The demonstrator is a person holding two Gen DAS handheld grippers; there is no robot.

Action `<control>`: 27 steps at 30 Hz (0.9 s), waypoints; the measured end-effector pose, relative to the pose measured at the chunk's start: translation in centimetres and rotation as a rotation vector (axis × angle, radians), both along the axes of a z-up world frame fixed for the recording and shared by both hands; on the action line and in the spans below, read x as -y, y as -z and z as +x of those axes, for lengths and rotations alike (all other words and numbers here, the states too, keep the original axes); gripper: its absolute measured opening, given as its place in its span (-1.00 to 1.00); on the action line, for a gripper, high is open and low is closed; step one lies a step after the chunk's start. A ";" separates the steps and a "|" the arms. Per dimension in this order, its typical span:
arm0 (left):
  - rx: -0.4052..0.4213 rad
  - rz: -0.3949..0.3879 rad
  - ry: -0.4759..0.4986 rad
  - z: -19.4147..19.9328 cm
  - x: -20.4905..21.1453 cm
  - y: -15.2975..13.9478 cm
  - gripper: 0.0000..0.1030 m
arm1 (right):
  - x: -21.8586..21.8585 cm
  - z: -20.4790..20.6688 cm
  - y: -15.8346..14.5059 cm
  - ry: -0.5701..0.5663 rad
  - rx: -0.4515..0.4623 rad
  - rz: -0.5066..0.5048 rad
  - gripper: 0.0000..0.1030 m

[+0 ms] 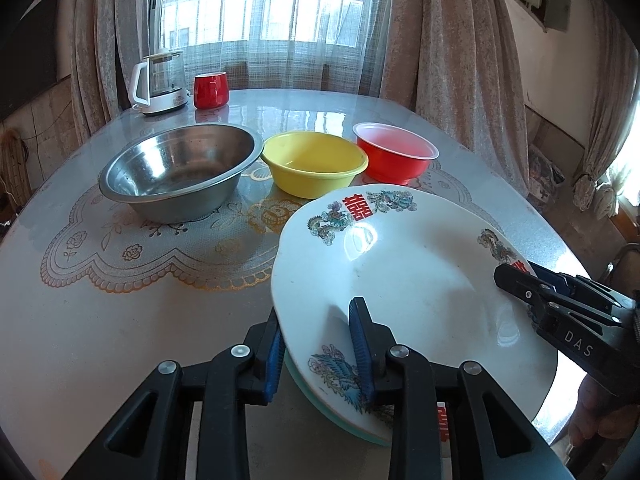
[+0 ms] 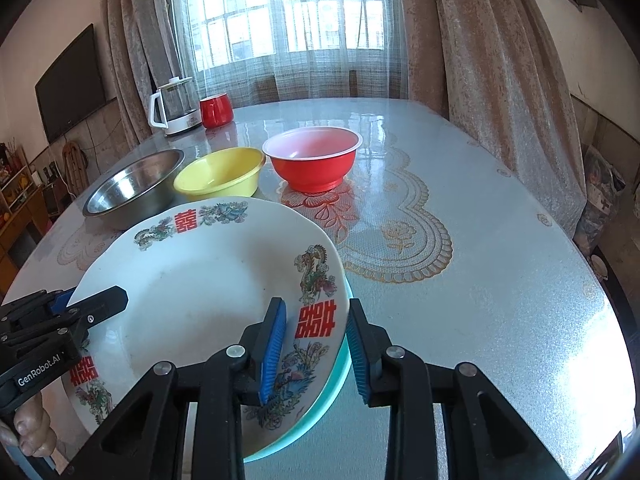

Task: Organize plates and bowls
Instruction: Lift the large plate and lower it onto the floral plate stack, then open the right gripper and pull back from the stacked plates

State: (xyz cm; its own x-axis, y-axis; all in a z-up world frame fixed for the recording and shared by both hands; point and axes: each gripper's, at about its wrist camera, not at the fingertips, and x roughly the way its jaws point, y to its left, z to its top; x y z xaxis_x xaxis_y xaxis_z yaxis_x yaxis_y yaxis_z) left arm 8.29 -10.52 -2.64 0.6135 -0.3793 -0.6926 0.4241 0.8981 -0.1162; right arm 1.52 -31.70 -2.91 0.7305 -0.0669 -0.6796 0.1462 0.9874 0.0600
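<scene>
Item: white round ceramic plate with dragon motifs (image 1: 404, 280), which I held at opposite rims, left gripper (image 1: 320, 354) and right gripper (image 2: 316, 354) each clamped on it, above a teal plate (image 2: 340, 376) near the table's front edge. Steel bowl (image 1: 176, 172), yellow plastic bowl (image 1: 314, 168) and red plastic bowl (image 1: 394, 156) stood unstacked; I judged sorting barely begun. Surface: glossy glass-topped table (image 2: 500, 280) over lace, before a curtained window (image 2: 296, 12).

Left wrist view looks steeply down from the plate's (image 1: 400, 280) left rim. Right wrist view mirrors it, close. Both share the bowls and window.
</scene>
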 end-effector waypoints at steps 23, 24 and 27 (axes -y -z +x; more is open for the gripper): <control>0.033 -0.129 -0.147 2.2 -7.0 -3.4 -0.18 | -0.2 0.5 -3.0 0.018 0.046 0.009 -0.24; 0.032 -0.129 -0.171 2.6 -7.7 -3.5 -0.17 | -0.4 0.6 -3.4 0.013 0.056 0.006 -0.24; -0.004 -0.149 -0.232 4.2 -10.0 -3.4 -0.18 | -1.0 1.0 -4.4 -0.020 0.076 0.015 -0.24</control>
State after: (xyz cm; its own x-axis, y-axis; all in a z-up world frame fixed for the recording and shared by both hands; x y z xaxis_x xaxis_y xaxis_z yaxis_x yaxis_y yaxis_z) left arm 12.48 -0.52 0.76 0.6934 -0.3270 -0.6420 0.2086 0.9440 -0.2555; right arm 2.55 -30.66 1.46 0.7808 -0.0421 -0.6234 0.1214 0.9889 0.0852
